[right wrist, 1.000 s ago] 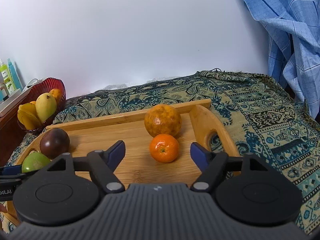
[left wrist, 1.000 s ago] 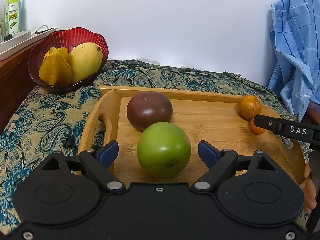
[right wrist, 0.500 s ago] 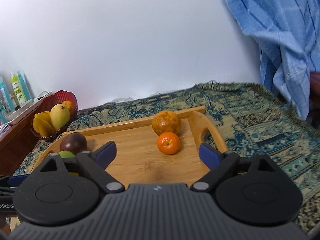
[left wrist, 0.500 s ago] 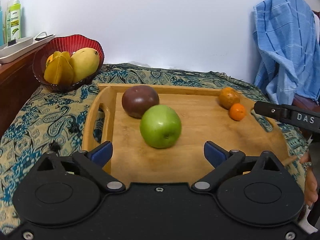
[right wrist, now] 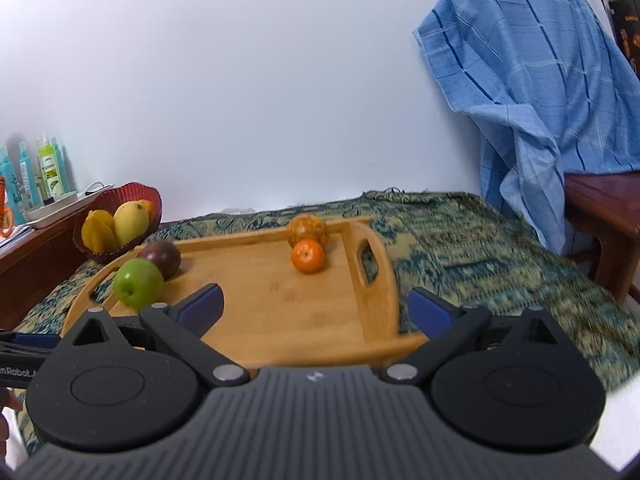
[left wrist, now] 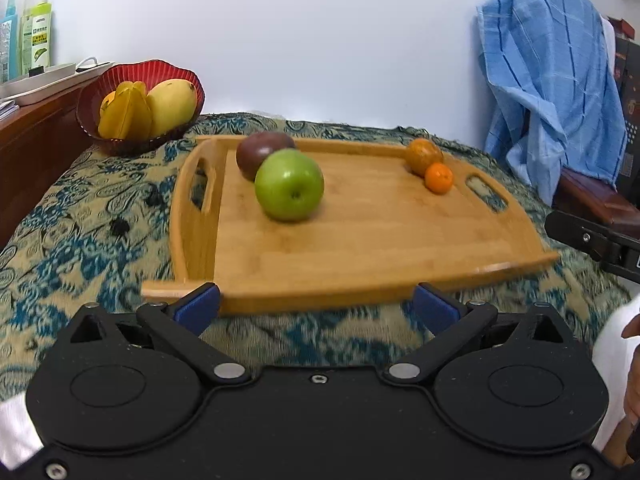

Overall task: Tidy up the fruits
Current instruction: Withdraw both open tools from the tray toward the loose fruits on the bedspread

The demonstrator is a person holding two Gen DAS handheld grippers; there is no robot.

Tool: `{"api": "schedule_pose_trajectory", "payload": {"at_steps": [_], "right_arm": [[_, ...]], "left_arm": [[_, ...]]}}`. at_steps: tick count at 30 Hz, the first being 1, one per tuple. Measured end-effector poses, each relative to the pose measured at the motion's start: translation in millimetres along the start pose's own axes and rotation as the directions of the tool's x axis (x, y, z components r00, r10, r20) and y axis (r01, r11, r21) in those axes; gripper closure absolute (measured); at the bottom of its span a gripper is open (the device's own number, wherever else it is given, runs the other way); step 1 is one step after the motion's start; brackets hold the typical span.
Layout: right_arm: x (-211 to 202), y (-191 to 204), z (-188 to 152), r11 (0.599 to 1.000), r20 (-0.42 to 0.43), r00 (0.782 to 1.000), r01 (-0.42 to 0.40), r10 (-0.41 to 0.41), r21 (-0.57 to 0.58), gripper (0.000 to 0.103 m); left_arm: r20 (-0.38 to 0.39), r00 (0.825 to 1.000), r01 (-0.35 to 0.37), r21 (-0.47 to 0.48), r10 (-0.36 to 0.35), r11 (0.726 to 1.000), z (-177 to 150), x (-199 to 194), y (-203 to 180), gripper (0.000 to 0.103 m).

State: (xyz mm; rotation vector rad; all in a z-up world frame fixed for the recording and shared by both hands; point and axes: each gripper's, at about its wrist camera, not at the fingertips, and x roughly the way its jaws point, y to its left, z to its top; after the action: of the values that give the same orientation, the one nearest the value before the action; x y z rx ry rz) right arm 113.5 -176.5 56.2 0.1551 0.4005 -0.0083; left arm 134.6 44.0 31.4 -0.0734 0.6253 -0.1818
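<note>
A wooden tray (left wrist: pixel 360 240) (right wrist: pixel 280 312) lies on a patterned cloth. On it sit a green apple (left wrist: pixel 289 185) (right wrist: pixel 138 283), a dark purple fruit (left wrist: pixel 256 151) (right wrist: pixel 162 257) right behind it, a small orange mandarin (left wrist: pixel 438 177) (right wrist: pixel 307 256) and a larger mottled orange (left wrist: pixel 424 156) (right wrist: pixel 308 229). My left gripper (left wrist: pixel 316 308) is open and empty, just short of the tray's near edge. My right gripper (right wrist: pixel 316 306) is open and empty above the tray's near right part.
A red bowl (left wrist: pixel 120 80) (right wrist: pixel 154 200) with a mango and starfruit stands at the back left. A wooden shelf with bottles (left wrist: pixel 24 36) is at far left. A blue checked cloth (left wrist: pixel 552 92) (right wrist: pixel 528 92) hangs over a chair at right.
Both grippers have pulled back and up from the tray, open throughout. The fruits now look smaller and farther; they have not moved on the tray.
</note>
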Motion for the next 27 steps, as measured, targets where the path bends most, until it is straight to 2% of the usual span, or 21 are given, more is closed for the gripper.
{"api": "schedule_pose_trajectory", "payload": {"at_steps": [9, 16, 22, 27], "right_arm": [[-33, 9, -42, 0.998, -0.021, 1.0, 0.002, -0.003, -0.07, 0.0], [-53, 11, -60, 0.994, -0.023, 1.0, -0.009, 0.006, -0.11, 0.0], [-68, 18, -77, 0.977, -0.014, 0.999, -0.043, 0.041, -0.207, 0.0], [-72, 30, -90, 0.96, -0.006, 1.0, -0.006, 0.005, -0.279, 0.007]], "left_arm": [[-0.029, 1.0, -0.002, 0.077, 0.004, 0.997, -33, -18, -9, 0.0], [0.037, 0.999, -0.005, 0.129, 0.0, 0.992, -48, -39, -16, 0.0], [0.053, 0.998, 0.036, 0.138, -0.044, 0.99, -55, -49, -15, 0.0], [0.05, 0.996, 0.066, 0.189, -0.077, 0.98, -59, -49, -26, 0.0]]}}
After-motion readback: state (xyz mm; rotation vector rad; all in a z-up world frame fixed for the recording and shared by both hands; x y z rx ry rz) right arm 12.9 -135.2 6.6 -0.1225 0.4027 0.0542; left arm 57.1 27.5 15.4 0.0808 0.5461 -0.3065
